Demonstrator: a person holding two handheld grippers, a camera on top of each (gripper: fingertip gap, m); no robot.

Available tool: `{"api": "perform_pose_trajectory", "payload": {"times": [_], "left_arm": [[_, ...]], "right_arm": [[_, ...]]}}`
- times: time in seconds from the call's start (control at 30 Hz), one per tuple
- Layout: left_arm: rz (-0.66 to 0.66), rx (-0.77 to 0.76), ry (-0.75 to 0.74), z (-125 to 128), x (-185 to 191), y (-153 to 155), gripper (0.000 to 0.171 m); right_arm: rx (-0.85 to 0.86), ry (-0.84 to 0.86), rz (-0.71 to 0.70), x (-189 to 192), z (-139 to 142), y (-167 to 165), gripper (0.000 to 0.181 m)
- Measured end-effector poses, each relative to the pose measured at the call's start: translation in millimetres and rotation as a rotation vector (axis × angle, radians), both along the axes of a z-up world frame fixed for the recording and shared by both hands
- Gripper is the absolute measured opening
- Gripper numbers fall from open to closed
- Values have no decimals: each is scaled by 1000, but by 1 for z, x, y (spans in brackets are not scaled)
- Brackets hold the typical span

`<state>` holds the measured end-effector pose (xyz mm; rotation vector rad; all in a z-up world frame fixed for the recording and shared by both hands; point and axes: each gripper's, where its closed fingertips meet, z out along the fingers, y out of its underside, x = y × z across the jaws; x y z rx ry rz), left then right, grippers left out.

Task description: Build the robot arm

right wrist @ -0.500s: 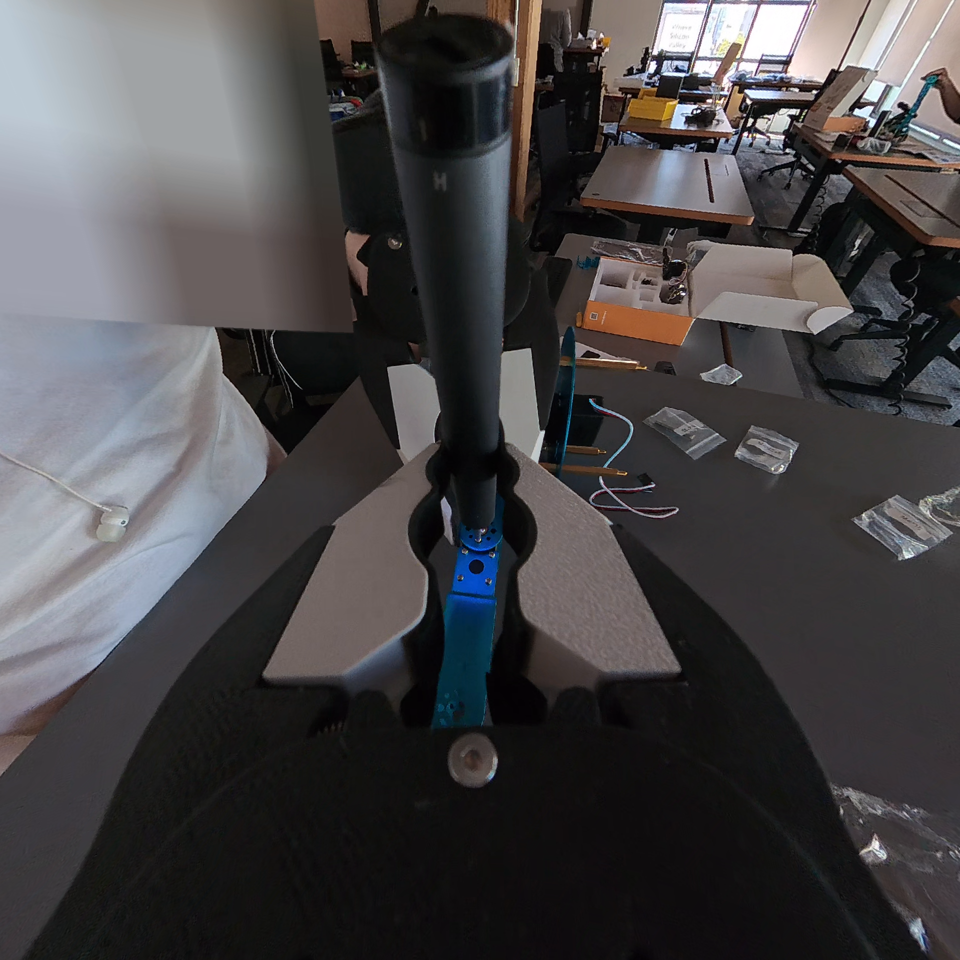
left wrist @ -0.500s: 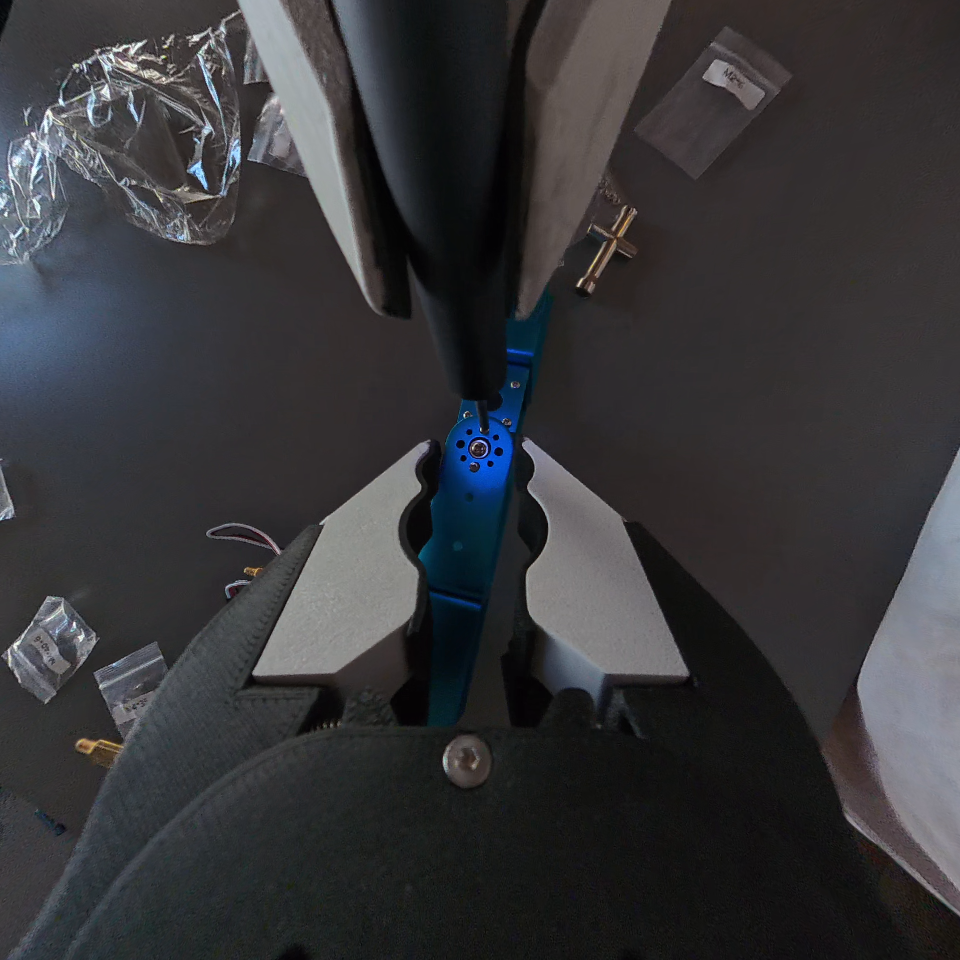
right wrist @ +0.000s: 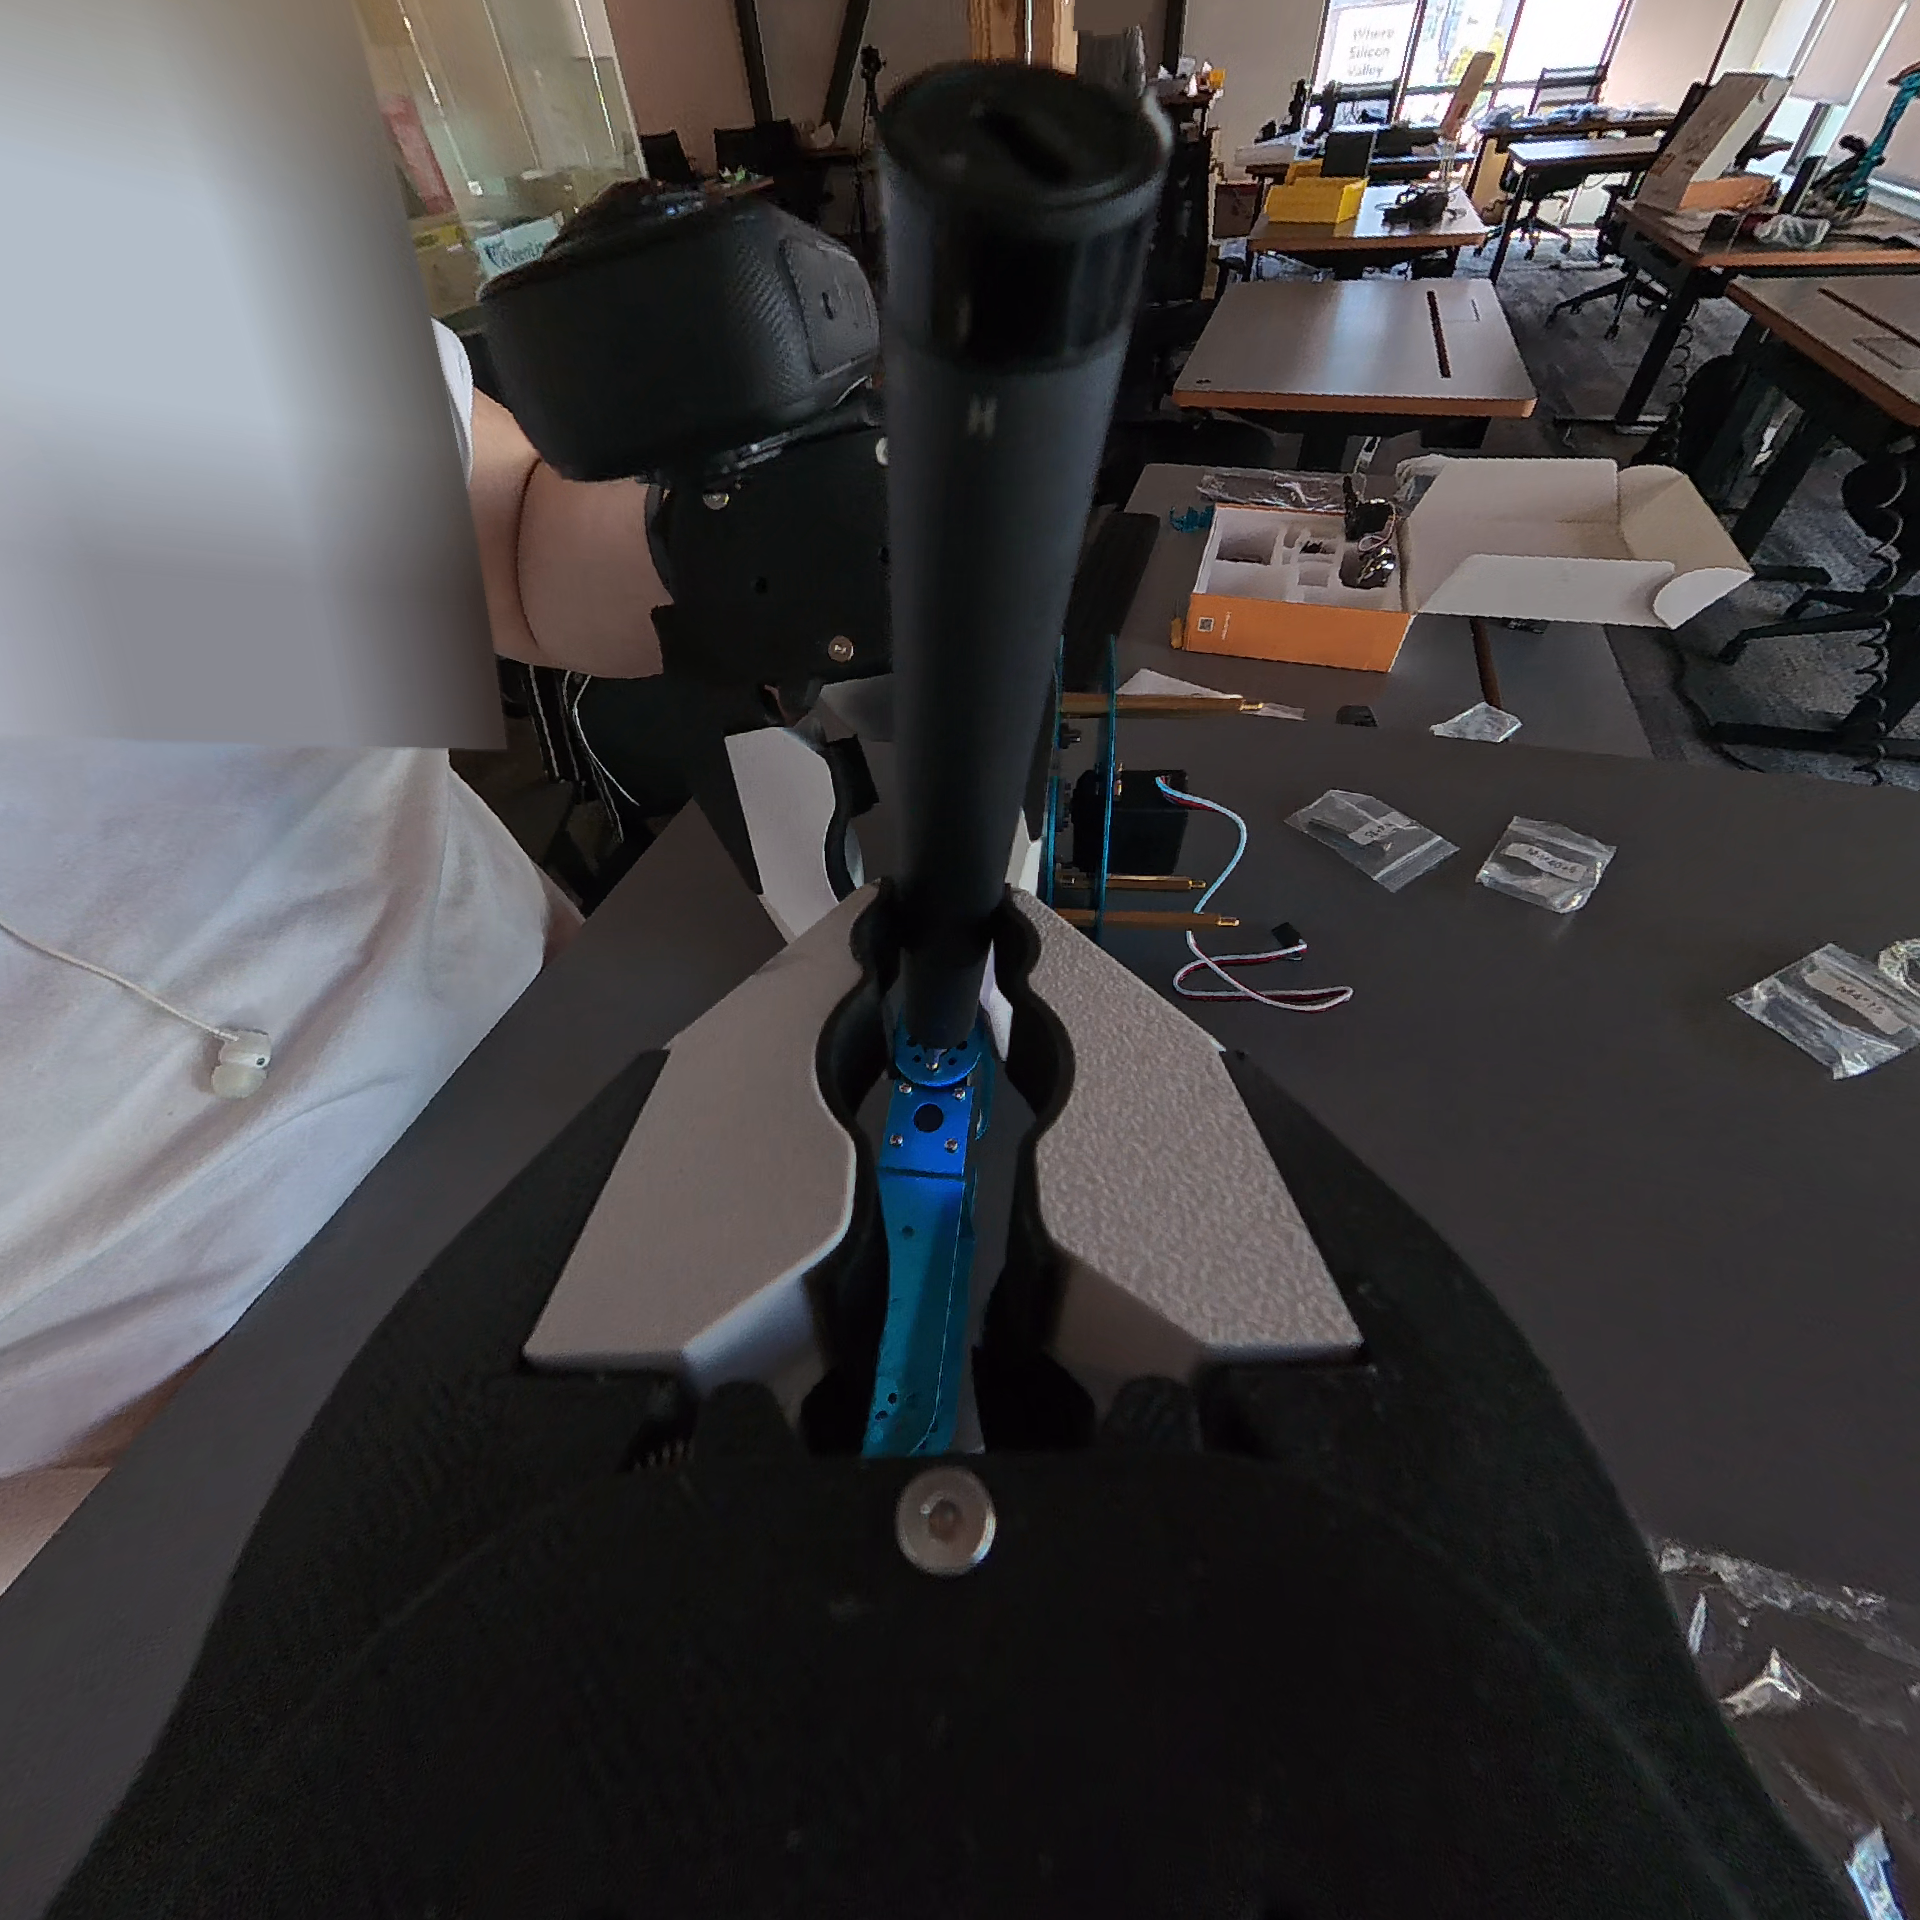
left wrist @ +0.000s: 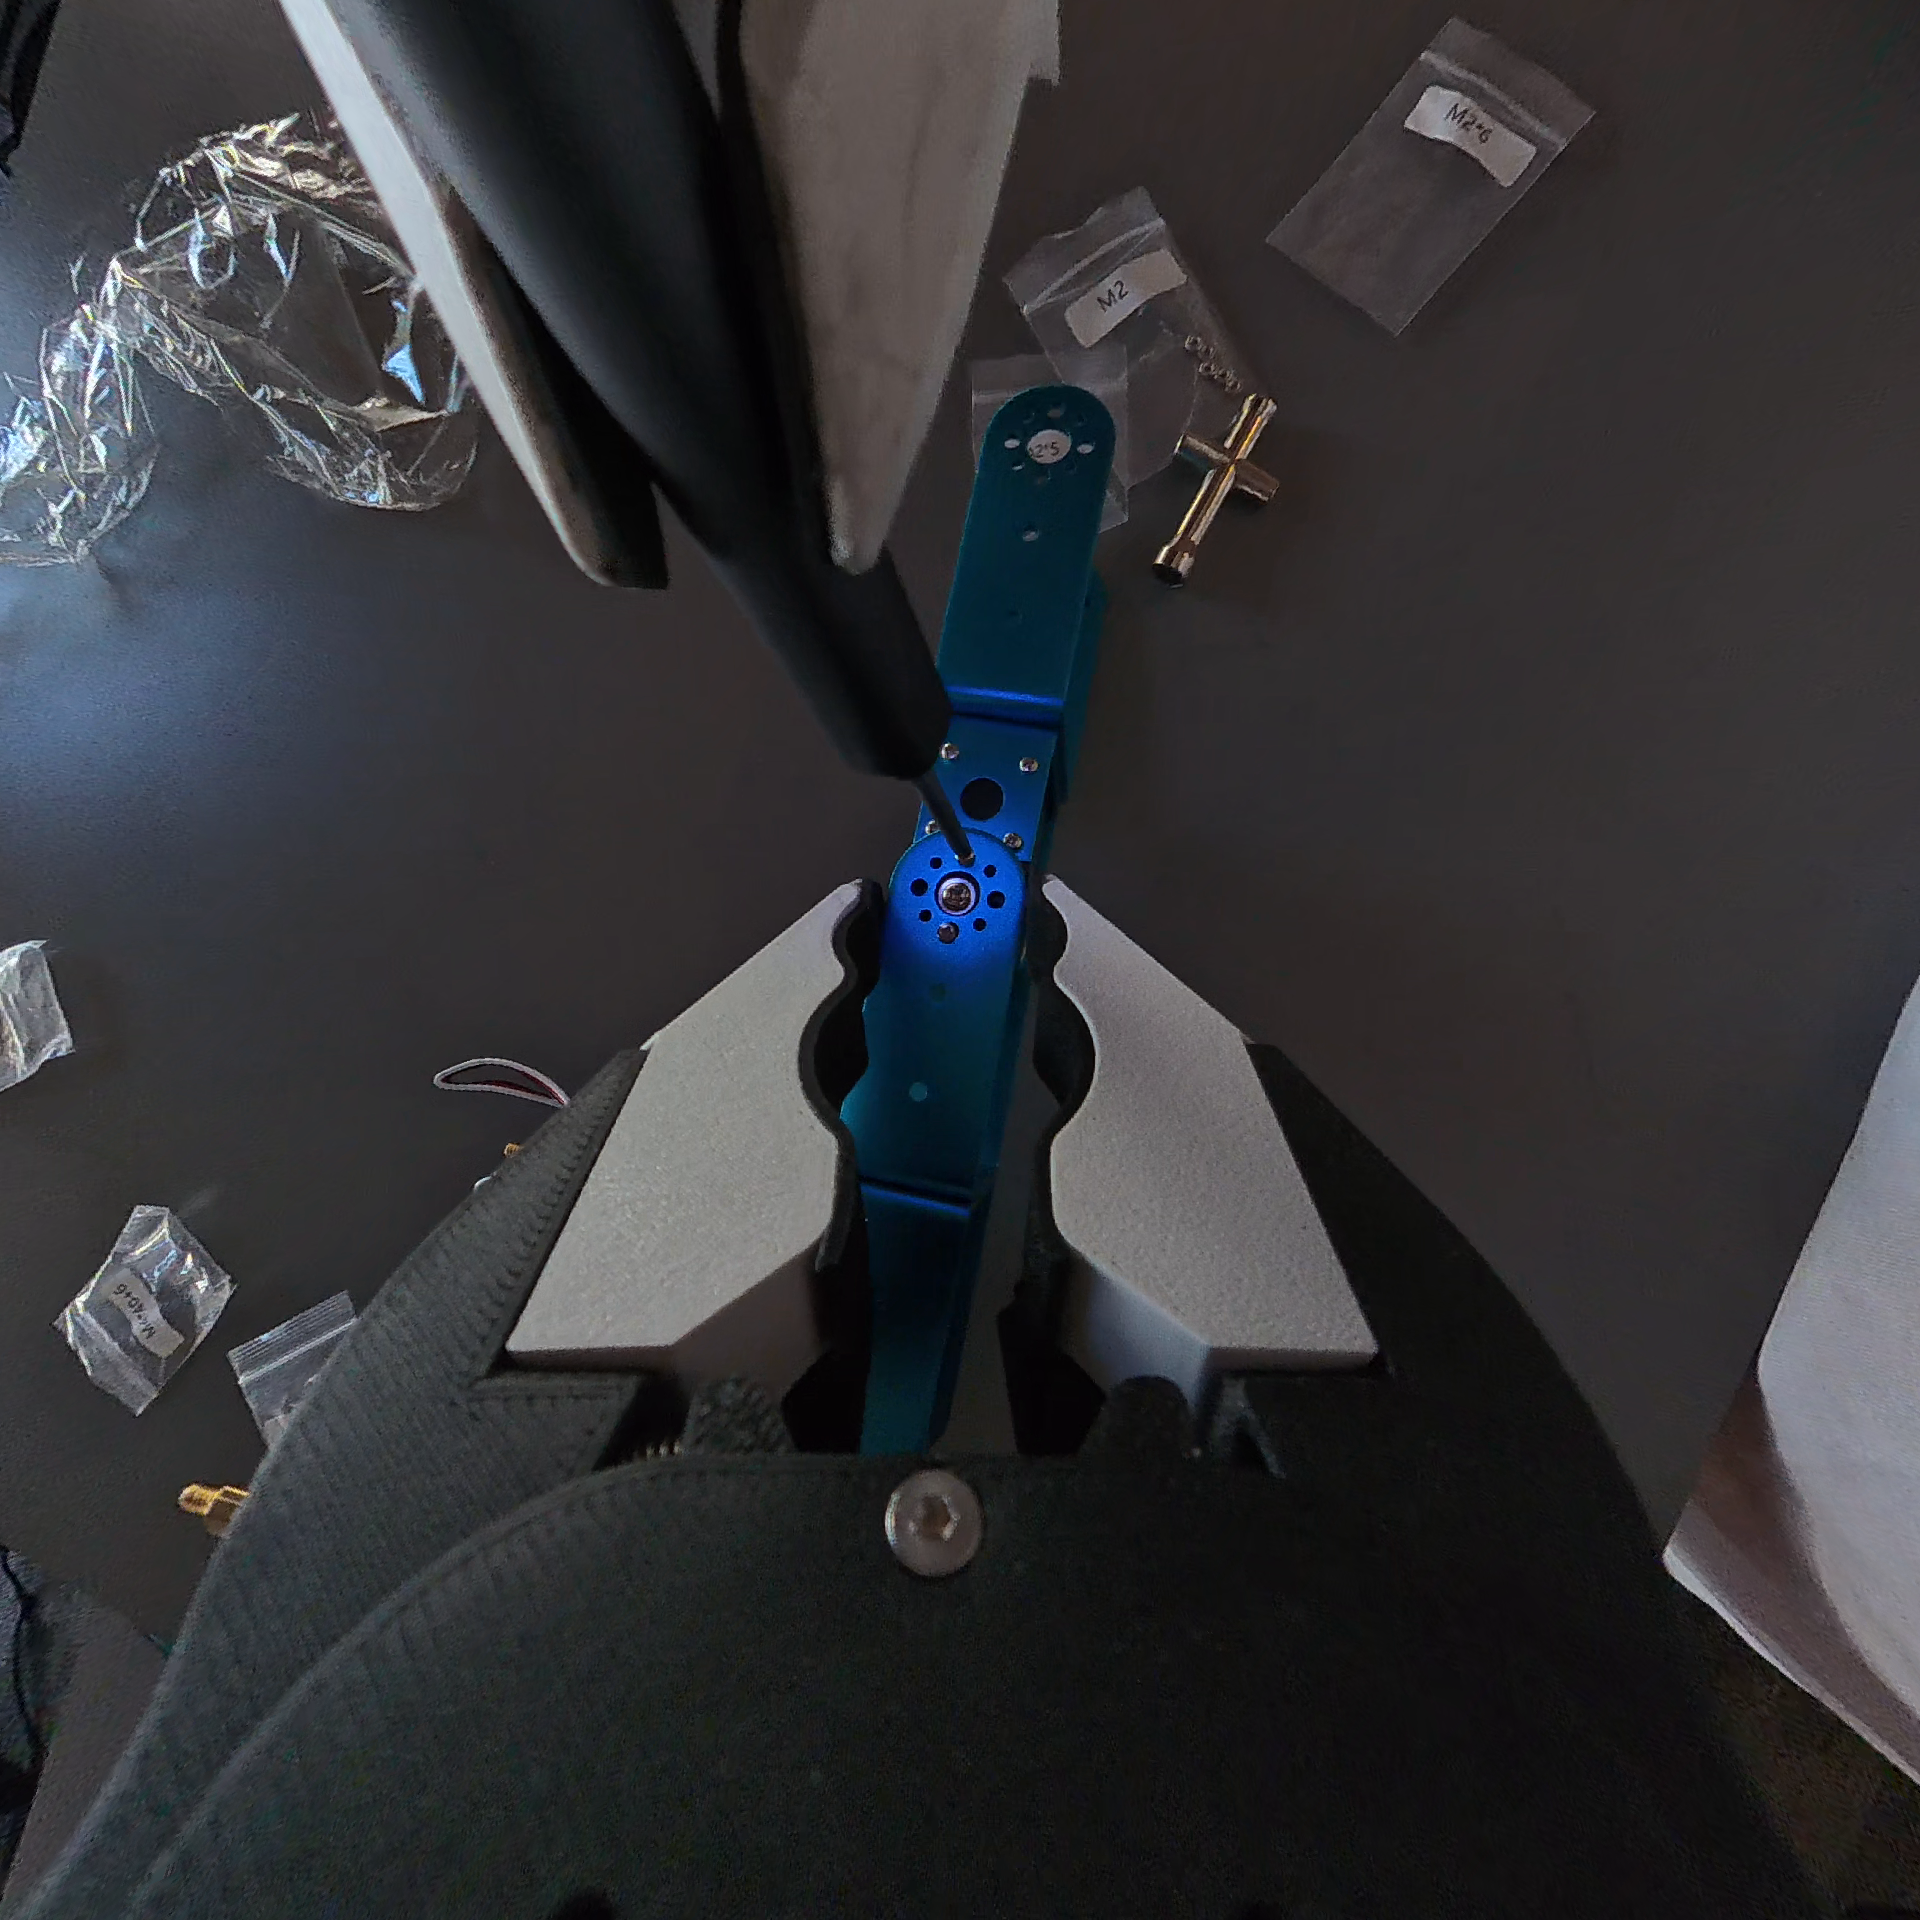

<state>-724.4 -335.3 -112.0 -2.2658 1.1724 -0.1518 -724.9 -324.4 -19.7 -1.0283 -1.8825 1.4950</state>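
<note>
My left gripper [left wrist: 951, 904] is shut on a blue metal bracket [left wrist: 940, 1049], clamping it edgewise above the dark table [left wrist: 1455, 831]. The bracket's round hub with a centre screw [left wrist: 956, 891] sits at my fingertips, and its far arm [left wrist: 1039, 540] reaches away. My right gripper [right wrist: 940, 920] is shut on a black screwdriver [right wrist: 997, 520], upright over the bracket [right wrist: 925, 1153]. In the left wrist view the screwdriver [left wrist: 748, 468] comes in from the top. Its thin tip [left wrist: 961, 842] is at the hub, just above the centre screw. The left gripper's body [right wrist: 769, 468] shows behind the screwdriver.
Crumpled clear plastic [left wrist: 239, 343], small labelled bags [left wrist: 1429, 177] and a metal cross wrench [left wrist: 1221, 483] lie on the table. A servo with wires [right wrist: 1132, 821] and an orange box [right wrist: 1288, 613] stand farther off. A person in a white shirt [right wrist: 208, 1039] is at the table's edge. The gap from one gripper's tips to the other's is roughly 9 centimeters.
The right gripper and screwdriver have tilted and drawn back toward the upper left, uncovering the bracket's far arm. The tip stays at the hub. The left gripper holds still.
</note>
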Motion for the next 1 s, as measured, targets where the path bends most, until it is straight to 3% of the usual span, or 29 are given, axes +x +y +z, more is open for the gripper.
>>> {"api": "perform_pose_trajectory", "payload": {"times": [1.0], "left_arm": [[5, 59, 60, -1, -6, 3, 30]], "right_arm": [[13, -12, -17, -1, -1, 5, 17]]}}
